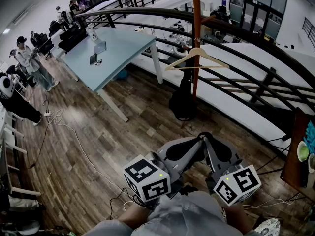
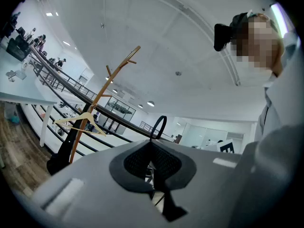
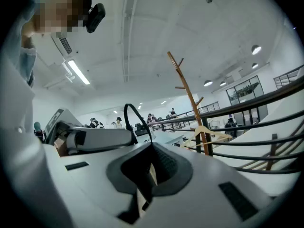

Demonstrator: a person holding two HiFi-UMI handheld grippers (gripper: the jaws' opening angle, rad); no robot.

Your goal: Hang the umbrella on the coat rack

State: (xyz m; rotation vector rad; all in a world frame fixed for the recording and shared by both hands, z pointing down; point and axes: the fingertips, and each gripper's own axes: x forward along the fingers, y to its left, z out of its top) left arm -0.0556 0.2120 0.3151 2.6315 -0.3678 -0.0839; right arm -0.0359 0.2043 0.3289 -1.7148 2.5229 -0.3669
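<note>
Left gripper [image 2: 151,146] and right gripper [image 3: 151,151] sit clenched, empty, near the body. Umbrella [image 1: 182,100] seemingly hangs on rack [image 1: 196,43], so they likely idle.

Grey grippers [image 1: 202,139], black-and-white marker cubes [image 1: 146,178], grey shirt [image 1: 187,215]

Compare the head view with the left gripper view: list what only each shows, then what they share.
Only the head view: the left gripper seen from outside with its marker cube, and white cables trailing at left. Only the left gripper view: the coat rack's forked top, a ceiling light, the camera on the person's head. Both: the rack's pole, the wooden hanger, the dark bag under it, the railing, and the black loop at the fingers' tips.
</note>
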